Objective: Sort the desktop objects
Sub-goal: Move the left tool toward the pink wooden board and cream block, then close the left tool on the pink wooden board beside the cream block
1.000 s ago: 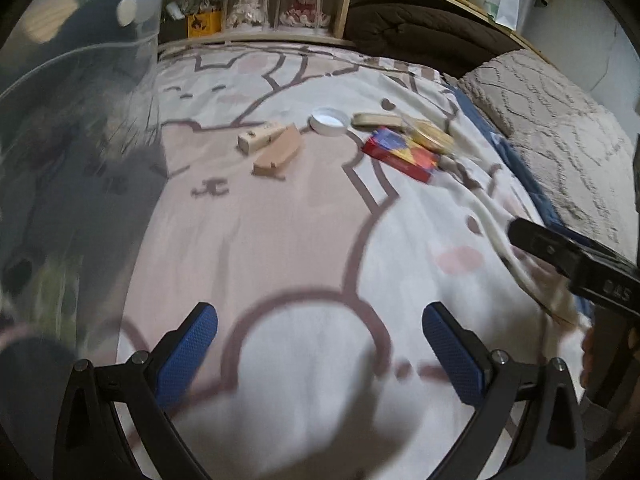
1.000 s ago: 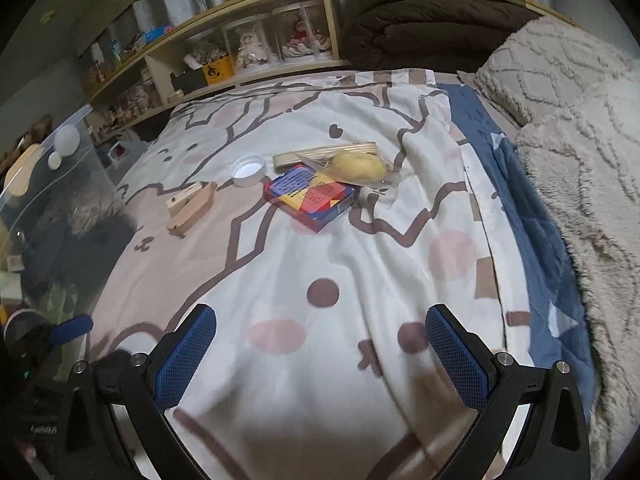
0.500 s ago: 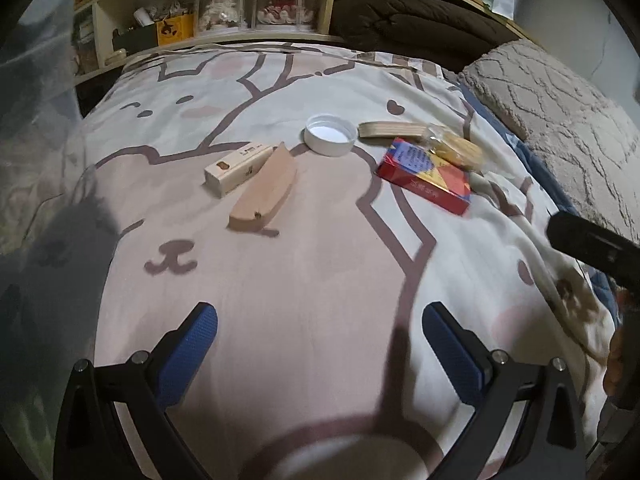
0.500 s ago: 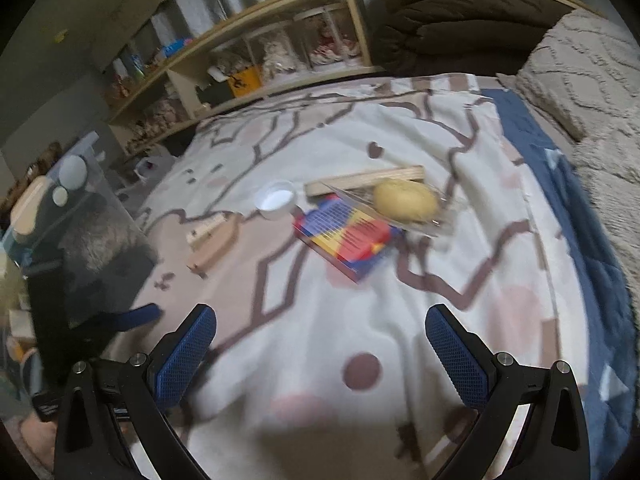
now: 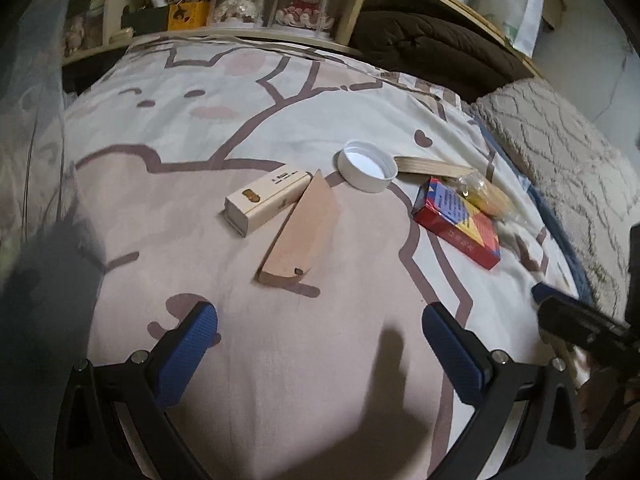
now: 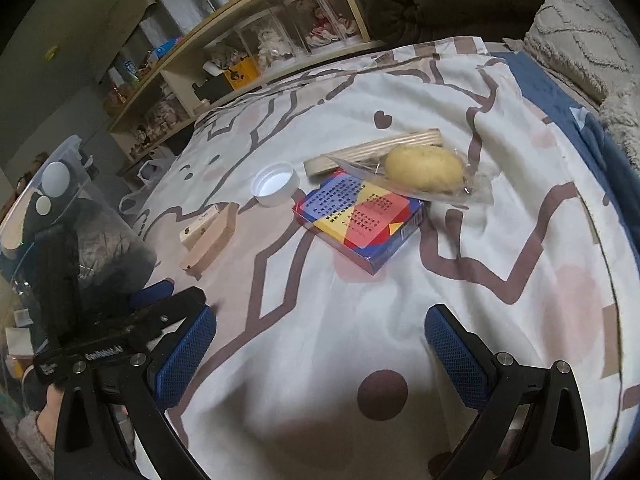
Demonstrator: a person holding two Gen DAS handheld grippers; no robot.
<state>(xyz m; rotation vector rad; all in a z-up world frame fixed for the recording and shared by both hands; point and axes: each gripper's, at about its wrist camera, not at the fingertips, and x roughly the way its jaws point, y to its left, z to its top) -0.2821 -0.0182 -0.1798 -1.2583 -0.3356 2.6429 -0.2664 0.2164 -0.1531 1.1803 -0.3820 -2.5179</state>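
Observation:
On the patterned bedspread lie a pointed wooden block (image 5: 302,232), a small cream box (image 5: 267,201), a white lid (image 5: 367,165), a flat wooden piece (image 5: 432,166), a red and blue card box (image 5: 456,220) and a yellow bun in clear wrap (image 6: 424,169). My left gripper (image 5: 320,354) hovers open just short of the wooden block, nothing between its fingers. My right gripper (image 6: 320,356) is open above the bedspread, short of the card box (image 6: 360,218). The left gripper also shows at the left edge of the right wrist view.
A clear plastic bin (image 6: 52,216) with dark contents stands at the left of the bed. A wooden shelf (image 5: 256,8) with figurines runs along the back. A brown duvet (image 5: 436,52) and a cream textured blanket (image 5: 560,148) lie at the right.
Both grippers have moved forward toward the objects, which now look larger and nearer. The left view swung away from the clear bin. Both stay open.

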